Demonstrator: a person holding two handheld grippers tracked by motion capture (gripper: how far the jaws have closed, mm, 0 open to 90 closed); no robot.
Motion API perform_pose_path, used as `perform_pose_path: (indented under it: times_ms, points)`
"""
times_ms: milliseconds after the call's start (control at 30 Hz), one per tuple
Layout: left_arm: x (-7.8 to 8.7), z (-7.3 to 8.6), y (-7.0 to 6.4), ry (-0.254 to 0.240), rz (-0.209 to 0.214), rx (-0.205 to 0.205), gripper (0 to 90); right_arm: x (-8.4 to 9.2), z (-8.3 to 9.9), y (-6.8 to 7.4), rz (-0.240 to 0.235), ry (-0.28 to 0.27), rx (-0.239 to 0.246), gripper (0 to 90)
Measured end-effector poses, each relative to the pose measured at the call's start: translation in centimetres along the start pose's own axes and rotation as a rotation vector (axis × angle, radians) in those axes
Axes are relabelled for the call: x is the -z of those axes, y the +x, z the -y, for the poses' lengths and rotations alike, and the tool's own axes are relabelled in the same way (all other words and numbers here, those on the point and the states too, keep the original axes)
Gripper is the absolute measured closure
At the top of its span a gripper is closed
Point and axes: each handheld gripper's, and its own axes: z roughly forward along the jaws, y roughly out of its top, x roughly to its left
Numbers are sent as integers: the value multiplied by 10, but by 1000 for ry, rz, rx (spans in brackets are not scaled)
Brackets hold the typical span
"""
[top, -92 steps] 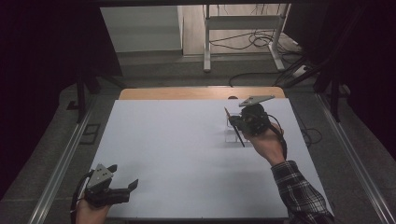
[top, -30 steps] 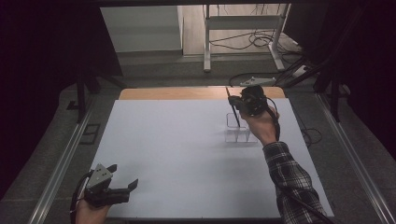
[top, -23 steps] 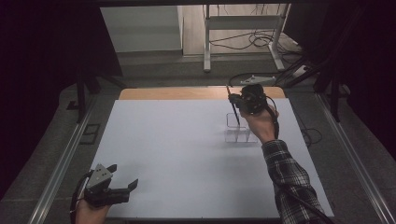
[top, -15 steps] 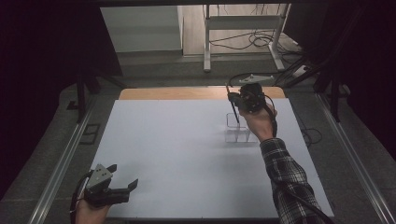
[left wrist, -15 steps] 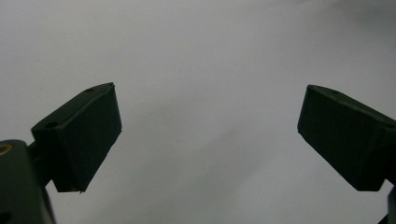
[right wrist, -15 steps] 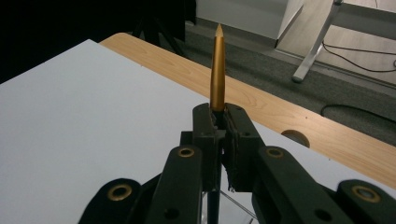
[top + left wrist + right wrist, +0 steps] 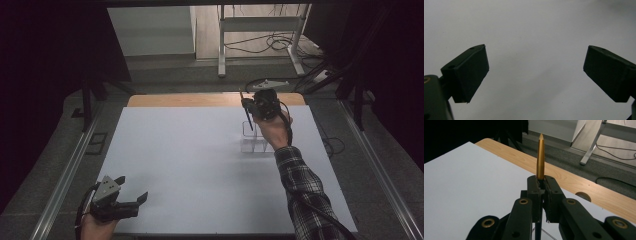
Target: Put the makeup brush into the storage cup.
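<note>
Right gripper (image 7: 248, 111) raised over the far right part of the white table (image 7: 190, 165), jaws clamped on a slim gold pen (image 7: 540, 157) (pointed tip standing above the jaws in the right gripper view). Just below it, a clear plastic holder (image 7: 252, 141) on the table. Left gripper (image 7: 131, 192) low at the near left corner, jaws wide apart, nothing between them.
</note>
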Motion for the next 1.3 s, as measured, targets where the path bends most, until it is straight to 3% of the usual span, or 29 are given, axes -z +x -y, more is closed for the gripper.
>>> perform_pose_path:
  times_ms: [1300]
  points:
    - [0,0,0,2,-2,-3,69,-23,36,-6,4,38,-28,833]
